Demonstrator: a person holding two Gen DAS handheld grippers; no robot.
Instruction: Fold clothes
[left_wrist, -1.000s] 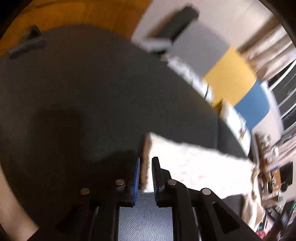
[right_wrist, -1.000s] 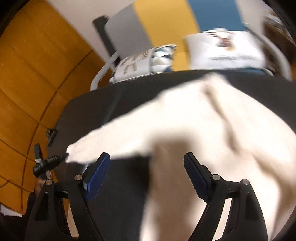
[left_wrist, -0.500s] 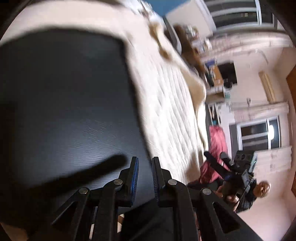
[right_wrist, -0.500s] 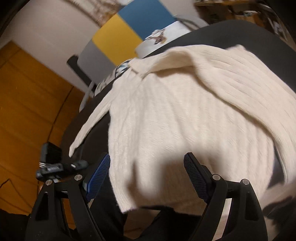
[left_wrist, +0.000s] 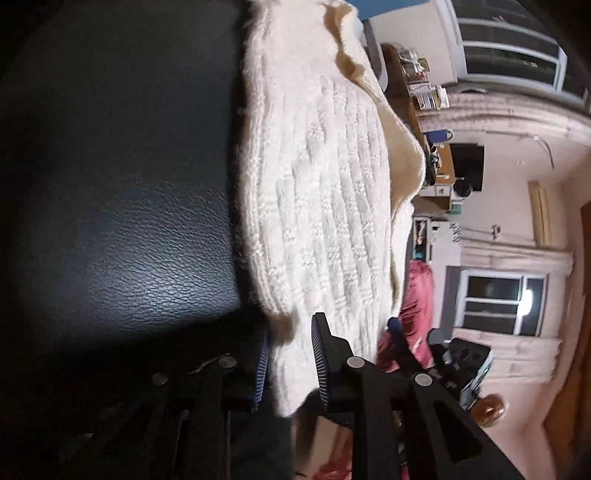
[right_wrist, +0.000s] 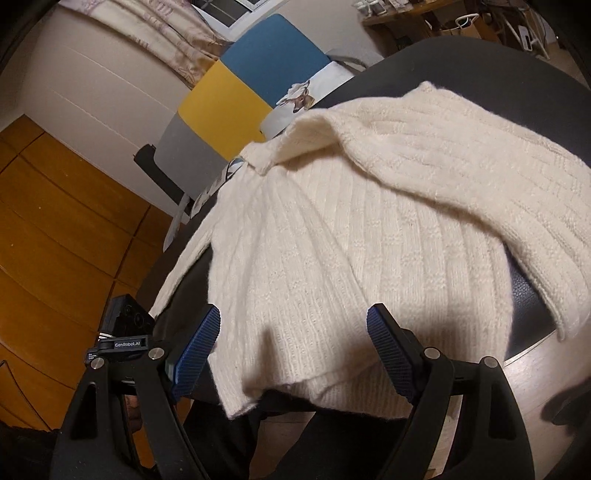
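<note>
While sweater (right_wrist: 351, 236) hem lies between right gripper (right_wrist: 293, 350) jaws — unclamped.

Left claw (left_wrist: 289, 363) straddles the cream sweater's (left_wrist: 325, 192) hanging edge.

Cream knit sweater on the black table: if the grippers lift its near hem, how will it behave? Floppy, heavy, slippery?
The sweater is probably floppy: its hem already droops over the table edge, so it should sag between grips. The thick ribbed knit suggests some weight. Its fuzzy surface likely grips the ribbed pads rather than slipping.
</note>
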